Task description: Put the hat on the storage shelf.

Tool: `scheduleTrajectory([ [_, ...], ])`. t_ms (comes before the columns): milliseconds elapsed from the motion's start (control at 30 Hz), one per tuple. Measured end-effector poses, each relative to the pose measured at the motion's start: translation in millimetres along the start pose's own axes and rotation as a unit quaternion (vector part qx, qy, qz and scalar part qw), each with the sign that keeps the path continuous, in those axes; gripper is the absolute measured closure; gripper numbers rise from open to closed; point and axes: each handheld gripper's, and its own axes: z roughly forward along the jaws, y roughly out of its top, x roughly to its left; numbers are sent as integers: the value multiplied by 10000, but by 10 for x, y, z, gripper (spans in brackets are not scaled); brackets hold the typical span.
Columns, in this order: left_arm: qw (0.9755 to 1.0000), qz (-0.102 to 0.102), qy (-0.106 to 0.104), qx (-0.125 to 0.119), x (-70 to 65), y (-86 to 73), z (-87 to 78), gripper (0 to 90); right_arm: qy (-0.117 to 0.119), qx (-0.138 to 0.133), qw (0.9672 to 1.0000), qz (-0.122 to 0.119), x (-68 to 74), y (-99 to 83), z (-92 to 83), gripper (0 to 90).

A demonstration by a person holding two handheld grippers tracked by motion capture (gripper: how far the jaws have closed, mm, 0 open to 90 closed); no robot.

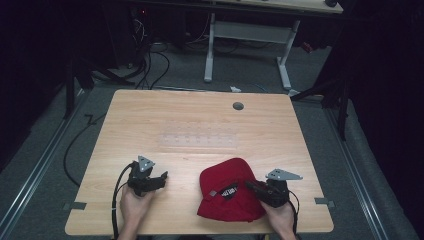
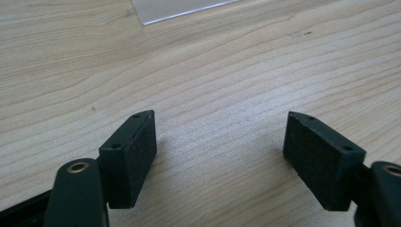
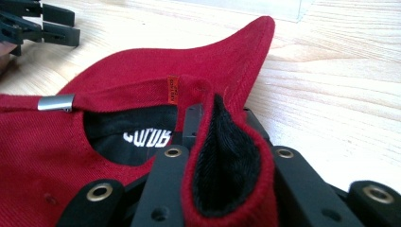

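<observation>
Pinching the red cap's (image 3: 142, 85) rim, right gripper (image 1: 261, 188) jaws closed; left gripper (image 1: 156, 180) jaws open.

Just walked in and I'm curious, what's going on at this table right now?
A person sits at a wooden table with a two-jaw gripper in each hand. The right gripper is shut on the rear edge of a red cap, pinching a fold of red fabric with black lining, near a small metal buckle. The left gripper rests on bare table to the cap's left, jaws open with nothing between them. A clear plastic tray lies farther back, mid-table.
</observation>
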Motion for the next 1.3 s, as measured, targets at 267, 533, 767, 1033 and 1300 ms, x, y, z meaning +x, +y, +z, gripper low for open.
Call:
scheduleTrajectory([
  [267, 10000, -4, -7, 1, -2, 0, 1, 261, 89, -52, 9999, 92, 9, 59, -30, 794],
  [533, 10000, 19, -14, 14, 0, -1, 0, 260, 249, -156, 9994, 181, -23, 128, -85, 800],
  [767, 9999, 51, -72, 54, 1, -4, -12, 257, 317, -218, 9989, 264, -61, 202, -151, 802],
  [1033, 9996, 32, -269, 83, -64, 2, -62, 265, 379, -290, 9981, 391, -117, 268, -201, 803],
  [1300, 9970, 252, -727, -11, -285, 37, -204, 242, 407, -324, 9975, 475, -150, 343, -251, 804],
])
